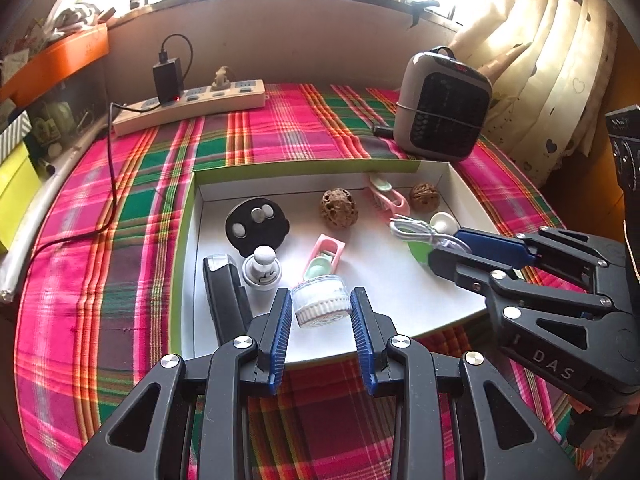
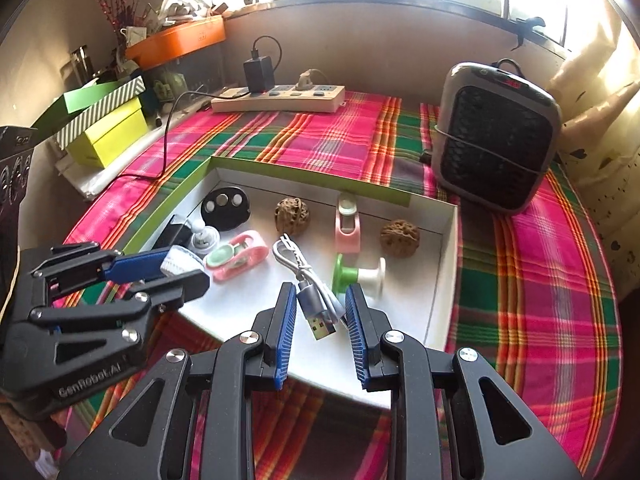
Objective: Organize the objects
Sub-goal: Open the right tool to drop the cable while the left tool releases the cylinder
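While the left gripper [image 1: 322,312] clamps the white ridged jar [image 1: 320,305] and the right gripper [image 2: 320,316] clamps the USB cable [image 2: 310,284], set both down inside the tray [image 2: 448,240] before loosening either.

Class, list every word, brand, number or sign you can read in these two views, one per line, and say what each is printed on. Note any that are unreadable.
"DAS" – on the body of the right tongs, left wrist view.
"GenRobot.AI" – on the body of the left tongs, right wrist view.
Red display on the heater – too blurred to read.
Mark on the orange box – too small to read.
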Motion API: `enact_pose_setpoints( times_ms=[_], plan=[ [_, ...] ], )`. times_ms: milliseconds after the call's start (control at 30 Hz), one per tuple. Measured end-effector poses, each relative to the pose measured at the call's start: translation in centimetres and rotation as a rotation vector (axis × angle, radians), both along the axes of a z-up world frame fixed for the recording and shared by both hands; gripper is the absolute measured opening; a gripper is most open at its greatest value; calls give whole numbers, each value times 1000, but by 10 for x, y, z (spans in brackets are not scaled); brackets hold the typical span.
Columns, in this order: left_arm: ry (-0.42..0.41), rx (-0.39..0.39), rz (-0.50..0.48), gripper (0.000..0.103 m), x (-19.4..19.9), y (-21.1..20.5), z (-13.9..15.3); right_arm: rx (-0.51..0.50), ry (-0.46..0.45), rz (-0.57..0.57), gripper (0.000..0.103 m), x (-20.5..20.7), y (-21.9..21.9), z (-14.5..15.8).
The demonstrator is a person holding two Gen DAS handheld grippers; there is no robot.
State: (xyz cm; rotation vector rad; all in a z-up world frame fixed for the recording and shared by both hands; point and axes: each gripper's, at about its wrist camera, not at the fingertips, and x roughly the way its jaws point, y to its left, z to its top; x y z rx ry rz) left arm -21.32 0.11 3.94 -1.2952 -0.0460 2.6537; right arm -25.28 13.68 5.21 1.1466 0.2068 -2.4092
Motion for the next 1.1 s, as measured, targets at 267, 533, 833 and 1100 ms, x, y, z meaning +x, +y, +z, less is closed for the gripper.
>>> enact_pose_setpoints(
  times_ms=[267, 533, 833, 1100],
  plan=[
    [-16, 2, -1, 28, -6, 0, -8, 11, -33, 8, 27, -14, -8, -10],
    [-27, 3, -3, 28, -11, 0, -11, 27, -36, 5, 27, -22, -10, -14],
    [-30, 1, 1, 28, -13, 1, -12, 34, -47, -21, 27, -28, -12, -20],
    [-35, 8, 4, 28, -16, -2, -14, 59, -48, -41, 27, -30, -13, -25]
  ],
)
